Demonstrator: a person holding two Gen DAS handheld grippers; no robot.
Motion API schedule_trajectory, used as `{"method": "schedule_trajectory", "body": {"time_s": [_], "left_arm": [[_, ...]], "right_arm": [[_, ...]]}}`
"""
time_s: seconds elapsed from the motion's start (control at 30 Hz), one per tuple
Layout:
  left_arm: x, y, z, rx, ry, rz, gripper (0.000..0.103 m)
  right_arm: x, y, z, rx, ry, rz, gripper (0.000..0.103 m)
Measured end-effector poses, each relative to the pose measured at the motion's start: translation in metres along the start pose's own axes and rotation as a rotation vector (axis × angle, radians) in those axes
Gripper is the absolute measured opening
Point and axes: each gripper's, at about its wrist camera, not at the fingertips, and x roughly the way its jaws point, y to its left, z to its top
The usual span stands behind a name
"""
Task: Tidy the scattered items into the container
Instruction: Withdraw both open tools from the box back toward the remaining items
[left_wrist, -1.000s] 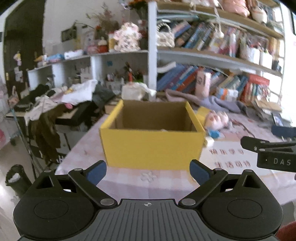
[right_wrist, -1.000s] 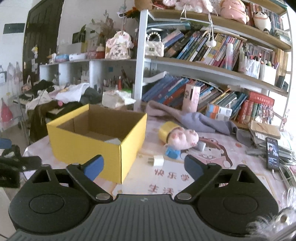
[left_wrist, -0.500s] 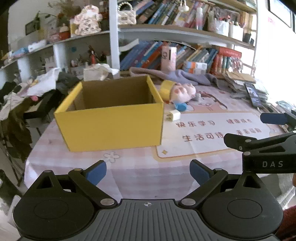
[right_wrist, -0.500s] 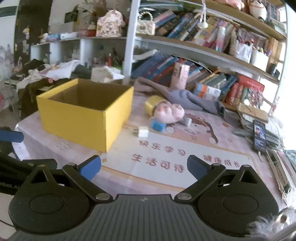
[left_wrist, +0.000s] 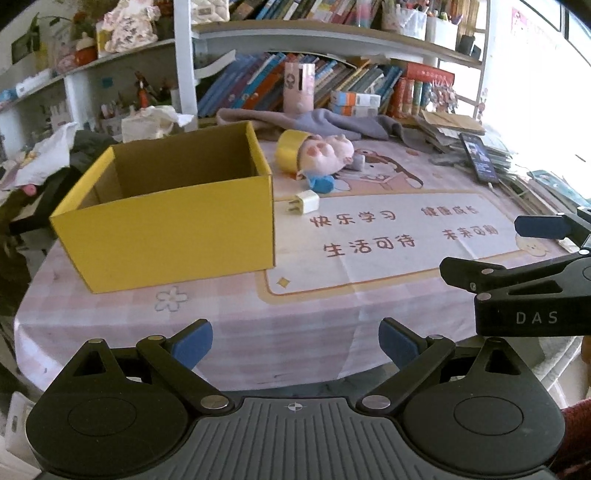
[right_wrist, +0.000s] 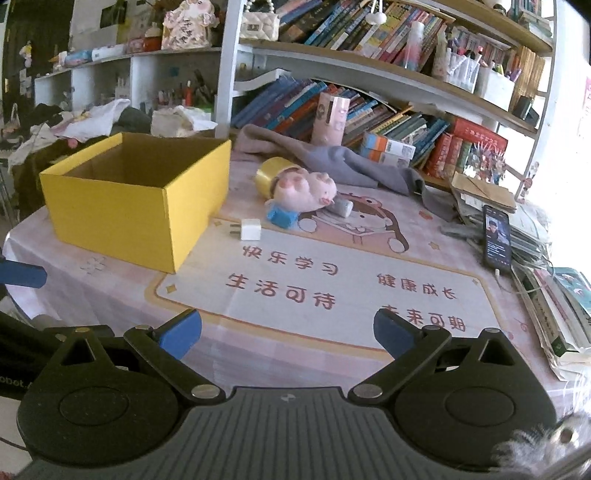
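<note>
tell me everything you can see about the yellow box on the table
The yellow box is an open-topped cardboard carton, bright yellow outside and plain brown inside. It stands upright on the pink checked tablecloth, one bottom corner just onto the printed mat. No lid or top flaps show. From these angles its floor is hidden, so its contents cannot be told. A white charger plug lies just beside it, apparently not touching. Neither claw touches it.

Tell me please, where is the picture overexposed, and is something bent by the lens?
Left wrist view: the window at right is blown out white; the shelf curves from fisheye distortion. Right wrist view: the right edge is washed out too, while the yellow box stays clear.
</note>
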Motion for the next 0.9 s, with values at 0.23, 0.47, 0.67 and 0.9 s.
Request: {"method": "schedule_trajectory", "body": {"time_s": [0.23, 0.47, 0.67, 0.9], "left_arm": [[0.016, -0.016, 0.014, 0.041, 0.005, -0.028, 0.098], [0.037, -0.031, 0.028, 0.071, 0.019, -0.055, 0.098], [0.058, -0.045, 0.044, 0.088, 0.027, -0.063, 0.098], [0.082, -0.059, 0.067, 0.085, 0.027, -0.043, 0.098]], "right_arm": [[0.011, -0.021, 0.004, 0.027, 0.016, -0.028, 0.101], [0.024, -0.042, 0.009, 0.04, 0.024, -0.046, 0.101], [0.044, -0.061, 0.017, 0.042, 0.031, -0.049, 0.101], [0.078, -0.083, 0.039, 0.013, 0.031, -0.007, 0.101]]}}
